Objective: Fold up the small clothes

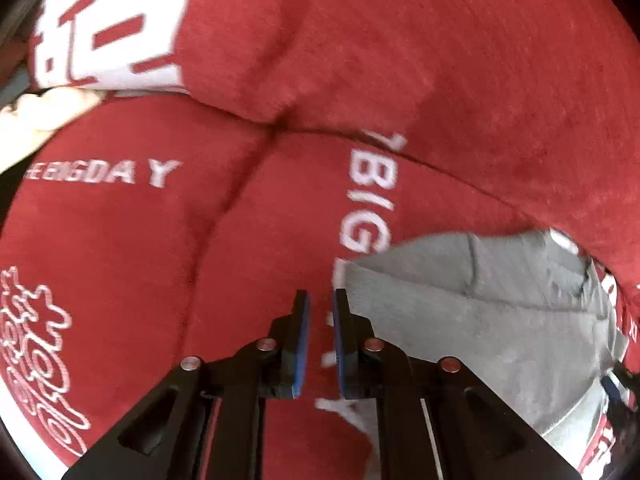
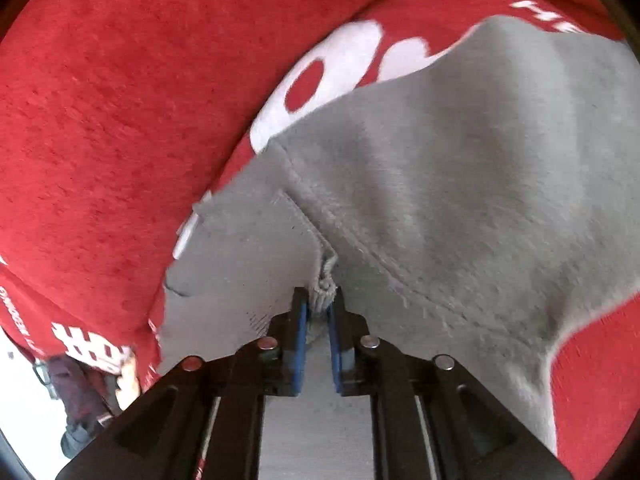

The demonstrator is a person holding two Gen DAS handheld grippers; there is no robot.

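a: what's nearest on the right?
b: the right gripper [image 2: 319,306], jaws pinched on a bunched seam of the grey garment [image 2: 460,184].
a: and the left?
b: the left gripper [image 1: 321,312] has its jaws nearly together with a narrow gap, nothing between them, beside the garment's edge.
a: further out?
b: the garment lies on a red blanket [image 1: 440,60] with white lettering, which fills the background in both views.

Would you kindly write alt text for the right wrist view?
The right tongs pinch a seam fold of a grey garment that lies on a red blanket with white print.
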